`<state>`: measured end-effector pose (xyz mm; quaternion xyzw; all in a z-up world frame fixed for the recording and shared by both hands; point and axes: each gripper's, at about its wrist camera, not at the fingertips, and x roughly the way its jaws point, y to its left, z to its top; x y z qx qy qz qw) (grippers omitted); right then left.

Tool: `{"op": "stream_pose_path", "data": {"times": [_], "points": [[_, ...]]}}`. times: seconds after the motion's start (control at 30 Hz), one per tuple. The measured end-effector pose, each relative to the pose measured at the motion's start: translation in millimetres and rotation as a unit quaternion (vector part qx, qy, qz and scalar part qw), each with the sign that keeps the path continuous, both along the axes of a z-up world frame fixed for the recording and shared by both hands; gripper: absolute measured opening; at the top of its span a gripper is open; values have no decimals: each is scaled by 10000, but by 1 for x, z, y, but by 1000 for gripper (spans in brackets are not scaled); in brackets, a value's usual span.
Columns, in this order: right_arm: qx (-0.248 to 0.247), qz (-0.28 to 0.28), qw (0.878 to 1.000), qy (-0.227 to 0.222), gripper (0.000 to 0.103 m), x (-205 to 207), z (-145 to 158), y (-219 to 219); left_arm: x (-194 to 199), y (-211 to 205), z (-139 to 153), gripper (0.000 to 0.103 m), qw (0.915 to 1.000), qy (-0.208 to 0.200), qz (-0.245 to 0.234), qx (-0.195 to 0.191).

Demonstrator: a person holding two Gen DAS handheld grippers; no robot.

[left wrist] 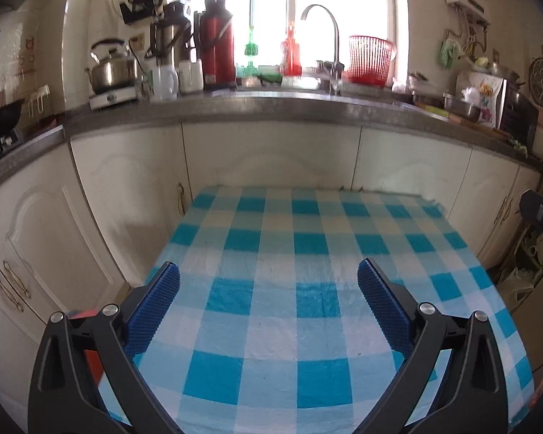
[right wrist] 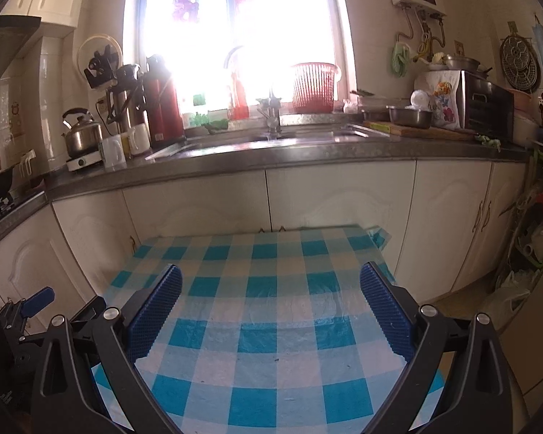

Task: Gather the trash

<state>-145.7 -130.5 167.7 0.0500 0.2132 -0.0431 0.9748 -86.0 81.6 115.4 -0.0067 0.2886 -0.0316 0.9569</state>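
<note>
My left gripper (left wrist: 268,278) is open and empty, held above a table covered with a blue and white checked cloth (left wrist: 289,311). My right gripper (right wrist: 270,282) is open and empty above the same cloth (right wrist: 271,325). I see no trash on the cloth in either view. A piece of the right gripper's body shows at the right edge of the left wrist view (left wrist: 541,213). The left gripper's body shows at the lower left of the right wrist view (right wrist: 25,318).
White cabinet doors (left wrist: 271,155) and a grey countertop (left wrist: 271,108) stand just beyond the table. On the counter are a kettle (left wrist: 112,67), a red thermos (left wrist: 219,43), a sink tap (left wrist: 329,36) and a red basket (left wrist: 371,59). Bags and clutter (right wrist: 525,253) lie at the right.
</note>
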Motion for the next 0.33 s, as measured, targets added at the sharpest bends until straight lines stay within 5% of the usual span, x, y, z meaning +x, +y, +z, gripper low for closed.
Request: {"op": "stream_pose_path", "data": {"times": [0.17,0.33], "points": [[118,-132,9954,939,97,39,-58,-12,38,-5,-64,99,9944,1047,92,-102],[129,-184,9861,1644,97,69,-107,-19,65,-15,-100,99,9872,1589,159,-30]]}}
